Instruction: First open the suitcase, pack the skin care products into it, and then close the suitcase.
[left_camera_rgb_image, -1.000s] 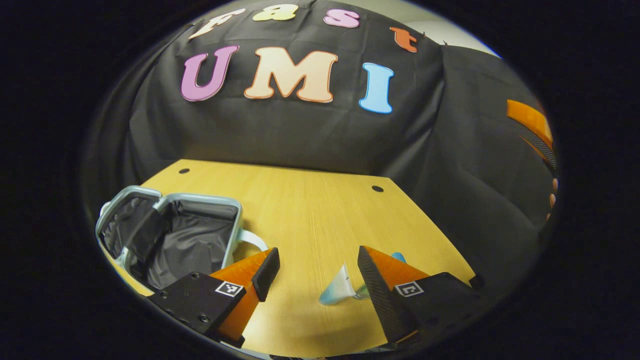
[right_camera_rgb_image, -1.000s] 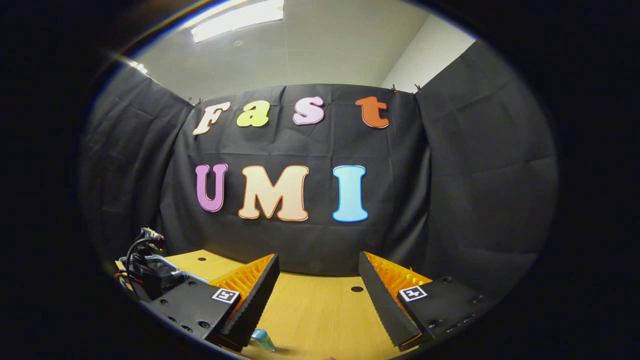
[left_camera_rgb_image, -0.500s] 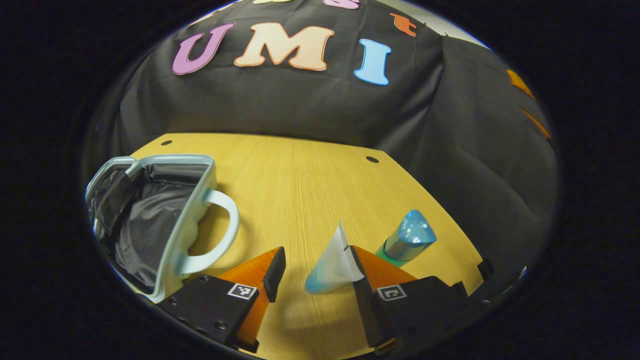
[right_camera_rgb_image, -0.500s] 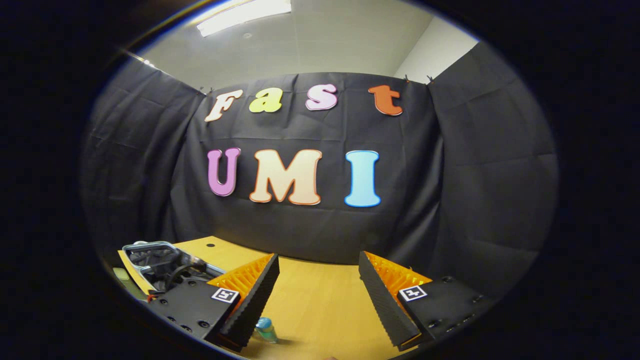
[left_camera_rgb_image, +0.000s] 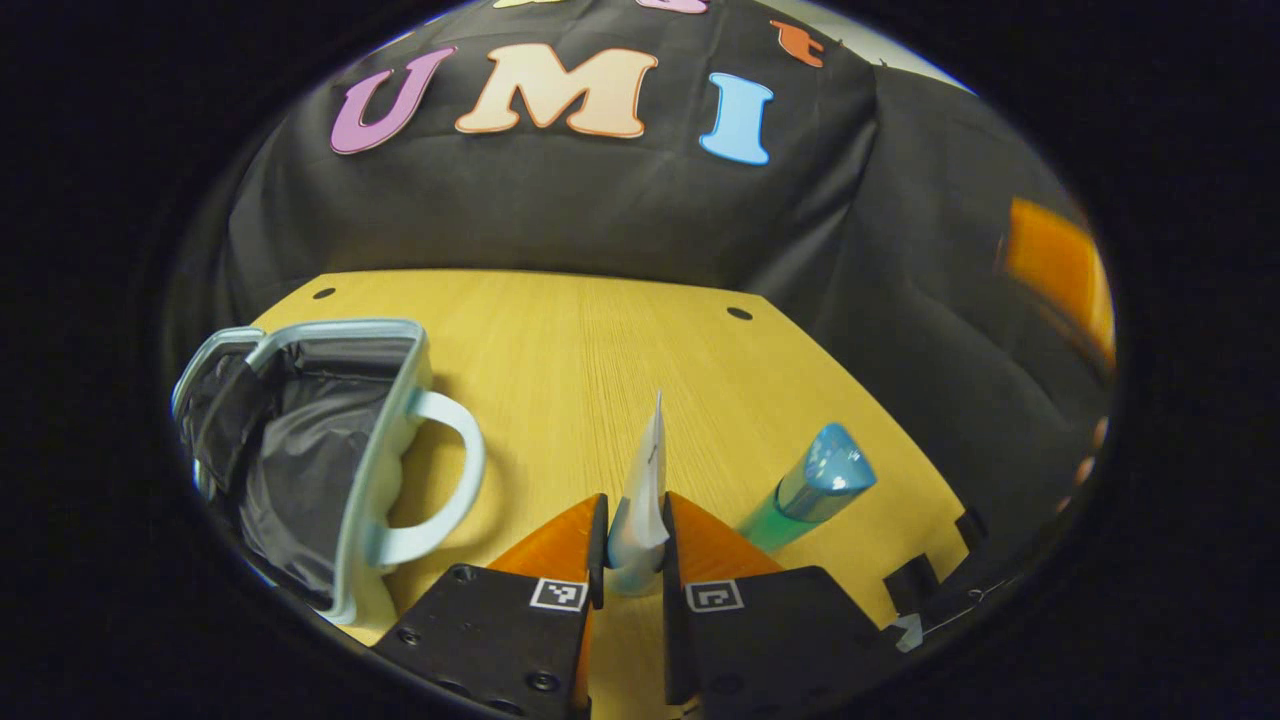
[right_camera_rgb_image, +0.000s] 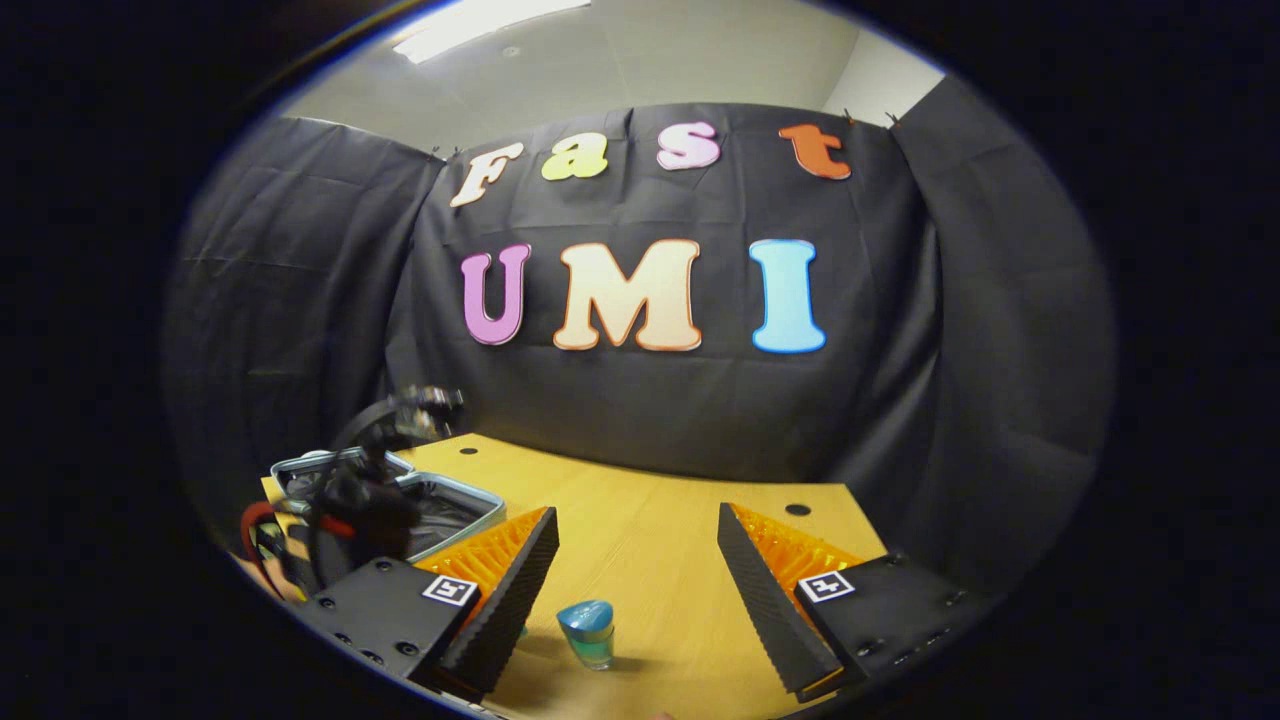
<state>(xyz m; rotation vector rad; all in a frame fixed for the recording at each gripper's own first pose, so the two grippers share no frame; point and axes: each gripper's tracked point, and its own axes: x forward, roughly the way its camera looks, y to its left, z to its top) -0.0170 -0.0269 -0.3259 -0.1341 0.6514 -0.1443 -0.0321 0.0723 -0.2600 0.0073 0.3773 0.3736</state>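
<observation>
Left gripper view: left gripper (left_camera_rgb_image: 634, 535) pinched a pale tube (left_camera_rgb_image: 641, 500) upright over the table (left_camera_rgb_image: 560, 340). Open suitcase (left_camera_rgb_image: 300, 450) lay to its left, bottle (left_camera_rgb_image: 815, 485) to its right. Right gripper (right_camera_rgb_image: 638, 575) hung spread above the bottle (right_camera_rgb_image: 587, 632).

In your left gripper view, the tube (left_camera_rgb_image: 640, 500) stands on end on the table (left_camera_rgb_image: 600, 340), right between your left gripper (left_camera_rgb_image: 634, 540) fingers. Just to its right on the same table stands the bottle (left_camera_rgb_image: 812, 485), close by but apart. Off to the left the suitcase (left_camera_rgb_image: 300, 450) lies open, its handle (left_camera_rgb_image: 440, 480) towards the tube. In your right gripper view, the bottle (right_camera_rgb_image: 588, 632) stands on the table (right_camera_rgb_image: 650, 530) just ahead of your right gripper (right_camera_rgb_image: 640, 590), nearer its left finger. The suitcase (right_camera_rgb_image: 440, 510) sits farther back on the left, with the other gripper's rig (right_camera_rgb_image: 370, 490) in front of it.
</observation>
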